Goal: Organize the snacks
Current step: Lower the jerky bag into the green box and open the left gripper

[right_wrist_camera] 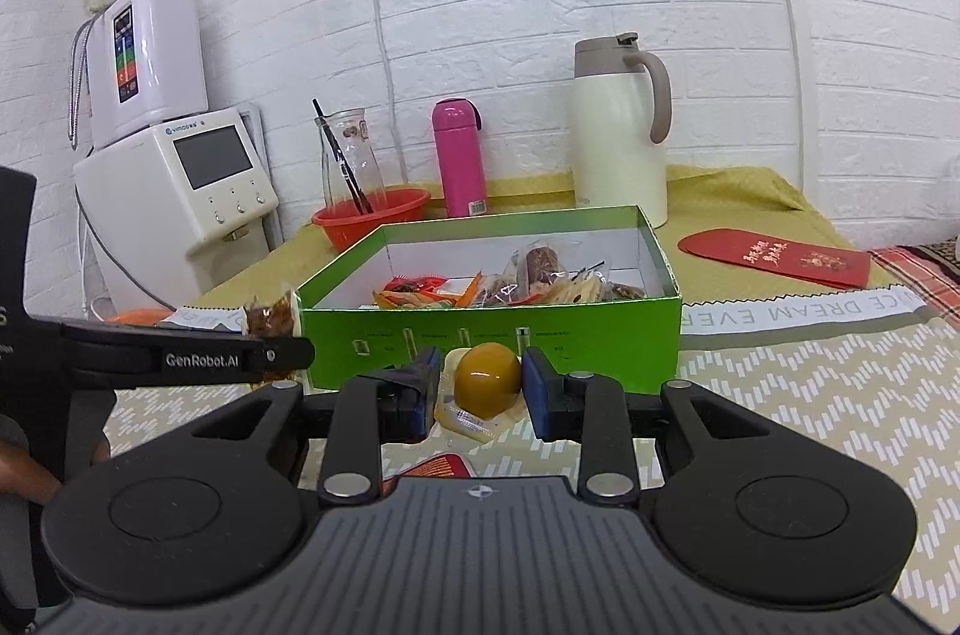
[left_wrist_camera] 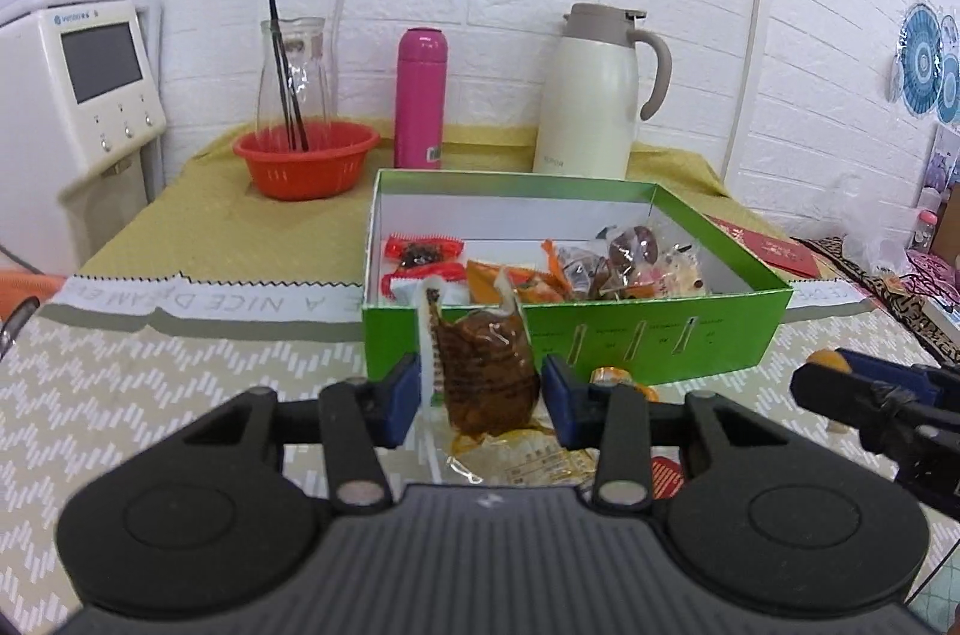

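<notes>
Glistening brown snack packet [left_wrist_camera: 485, 376], clear-wrapped, crinkled

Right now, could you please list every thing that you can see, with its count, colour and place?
Box: one, green, on the table, open, holding several wrapped snacks.
Brown snack packet: one, between the left gripper's pads, in front of the box.
Jelly cup: one, orange-yellow, between the right gripper's pads.
Basket: one, red, back left, with a glass carafe in it.
Bottle: one, pink, behind the box.
Thermos jug: one, cream, back right.
Envelope: one, red, right of the box.
Left gripper: closed on the packet.
Right gripper: around the cup.
</notes>
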A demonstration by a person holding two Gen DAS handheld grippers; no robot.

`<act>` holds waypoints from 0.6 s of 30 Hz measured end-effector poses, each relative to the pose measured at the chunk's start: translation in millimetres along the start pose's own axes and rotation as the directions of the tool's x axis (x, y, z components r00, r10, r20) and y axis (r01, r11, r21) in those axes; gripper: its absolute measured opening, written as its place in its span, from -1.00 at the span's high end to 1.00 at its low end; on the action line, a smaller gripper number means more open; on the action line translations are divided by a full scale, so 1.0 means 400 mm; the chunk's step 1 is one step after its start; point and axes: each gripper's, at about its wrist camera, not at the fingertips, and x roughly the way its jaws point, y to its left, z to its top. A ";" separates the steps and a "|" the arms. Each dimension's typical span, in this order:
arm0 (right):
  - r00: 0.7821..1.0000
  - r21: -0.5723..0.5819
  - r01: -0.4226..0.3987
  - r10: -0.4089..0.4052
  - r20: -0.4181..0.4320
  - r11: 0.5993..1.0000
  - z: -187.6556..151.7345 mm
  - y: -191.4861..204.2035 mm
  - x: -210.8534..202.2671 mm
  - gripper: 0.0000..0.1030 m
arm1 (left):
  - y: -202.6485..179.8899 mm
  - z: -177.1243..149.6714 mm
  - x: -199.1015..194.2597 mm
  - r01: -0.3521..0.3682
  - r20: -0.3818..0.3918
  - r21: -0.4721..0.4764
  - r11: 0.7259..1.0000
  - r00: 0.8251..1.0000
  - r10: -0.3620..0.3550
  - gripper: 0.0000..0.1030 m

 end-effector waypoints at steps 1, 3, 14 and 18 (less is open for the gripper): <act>1.000 -0.002 0.000 0.000 -0.002 1.000 0.000 0.003 0.000 -0.04 | -0.002 0.002 -0.006 0.008 0.004 -0.002 1.000 1.000 -0.008 0.22; 1.000 -0.001 -0.006 0.006 -0.015 1.000 -0.001 0.007 0.001 -0.04 | -0.005 0.000 -0.017 0.019 0.005 0.004 1.000 1.000 -0.019 0.22; 0.999 -0.020 -0.021 0.020 -0.034 1.000 0.038 0.018 0.038 -0.04 | 0.007 0.033 -0.029 0.048 0.043 -0.026 0.999 0.998 -0.047 0.22; 1.000 -0.010 0.004 -0.004 0.009 1.000 0.104 -0.019 0.108 -0.04 | 0.029 0.096 0.059 0.061 0.051 -0.069 0.996 0.997 -0.058 0.22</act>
